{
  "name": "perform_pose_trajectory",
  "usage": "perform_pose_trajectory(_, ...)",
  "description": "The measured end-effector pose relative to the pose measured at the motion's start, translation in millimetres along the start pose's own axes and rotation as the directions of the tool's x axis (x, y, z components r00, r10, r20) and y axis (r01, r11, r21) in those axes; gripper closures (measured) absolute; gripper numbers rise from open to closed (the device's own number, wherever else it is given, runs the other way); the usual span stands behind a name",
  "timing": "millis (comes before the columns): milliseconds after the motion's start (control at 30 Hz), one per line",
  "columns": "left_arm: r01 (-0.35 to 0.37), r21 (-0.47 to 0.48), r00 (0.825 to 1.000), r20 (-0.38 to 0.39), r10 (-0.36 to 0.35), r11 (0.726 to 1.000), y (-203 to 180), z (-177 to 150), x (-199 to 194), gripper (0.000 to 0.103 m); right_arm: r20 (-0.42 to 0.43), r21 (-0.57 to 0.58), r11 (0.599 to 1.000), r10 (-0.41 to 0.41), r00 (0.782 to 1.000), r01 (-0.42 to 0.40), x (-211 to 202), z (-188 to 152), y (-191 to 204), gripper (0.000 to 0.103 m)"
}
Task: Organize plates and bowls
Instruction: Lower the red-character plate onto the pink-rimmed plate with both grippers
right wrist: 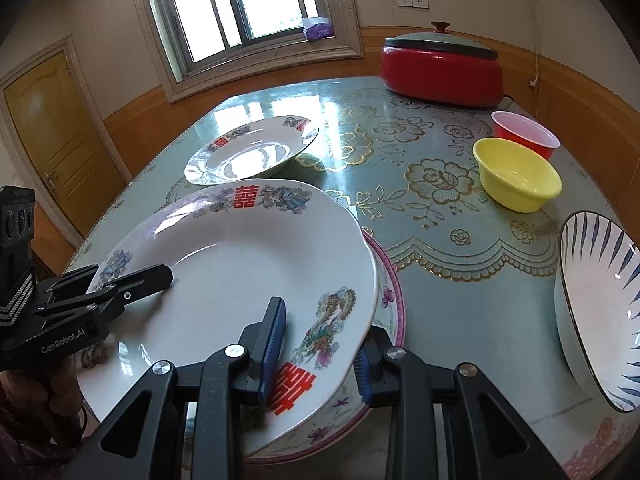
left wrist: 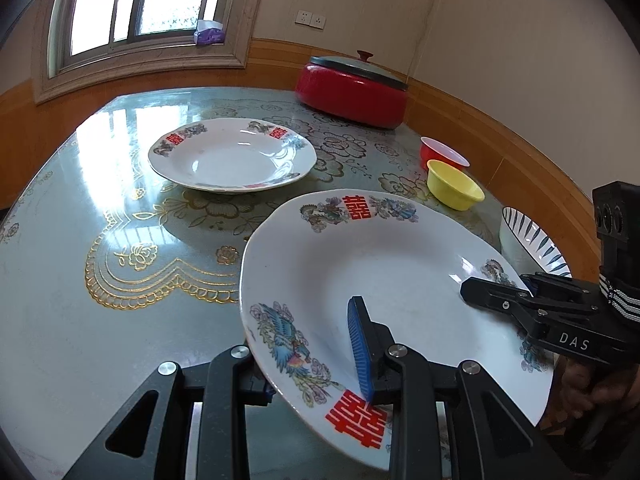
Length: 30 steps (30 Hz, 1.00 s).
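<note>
A white plate with red characters and bird designs [left wrist: 400, 280] [right wrist: 240, 280] is held by both grippers, tilted above the table. My left gripper [left wrist: 316, 356] is shut on its near-left rim; it also shows in the right wrist view [right wrist: 132, 280]. My right gripper [right wrist: 316, 352] is shut on its right rim; it shows in the left wrist view [left wrist: 492, 292]. Under the held plate lies a pink-rimmed plate [right wrist: 390, 304]. A second matching white plate [left wrist: 232, 156] [right wrist: 252, 152] lies farther back on the table.
A yellow bowl [right wrist: 518, 178] [left wrist: 454, 188] and a red bowl [right wrist: 526, 132] [left wrist: 442, 152] stand at the right. A blue-striped white bowl [right wrist: 596, 312] [left wrist: 532, 244] is near the right edge. A red lidded pot [right wrist: 440, 68] [left wrist: 352, 88] stands at the back.
</note>
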<state>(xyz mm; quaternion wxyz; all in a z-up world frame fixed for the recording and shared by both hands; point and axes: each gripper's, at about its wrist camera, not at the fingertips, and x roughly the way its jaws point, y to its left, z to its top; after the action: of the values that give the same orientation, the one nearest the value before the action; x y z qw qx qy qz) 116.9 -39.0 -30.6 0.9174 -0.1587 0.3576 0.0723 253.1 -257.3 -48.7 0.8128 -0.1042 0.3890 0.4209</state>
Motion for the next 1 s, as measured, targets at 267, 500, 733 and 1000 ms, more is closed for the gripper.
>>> perform_pose_trajectory(267, -0.067, -0.045, 0.998, -0.017, 0.066, 0.997, -14, -10, 9, 0.073, -0.046, -0.025, 0.998, 0.057, 0.997, -0.058, 10, -2, -19, 0.073)
perform_pose_trajectory(500, -0.109, -0.091, 0.994, -0.044, 0.105, 0.990, -17, -16, 16, 0.070, -0.060, -0.051, 0.994, 0.089, 0.994, -0.093, 12, -3, -25, 0.073)
perform_pose_trajectory(733, -0.127, -0.113, 0.992, -0.040, 0.123, 0.985, -20, -18, 16, 0.069, -0.079, -0.066, 0.990, 0.117, 0.990, -0.122, 13, 0, -28, 0.072)
perform_pose_trajectory(1000, -0.138, -0.118, 0.990, -0.046, 0.133, 0.983, -21, -17, 17, 0.069, -0.117, -0.072, 0.985, 0.151, 0.982, -0.160, 14, 5, -32, 0.071)
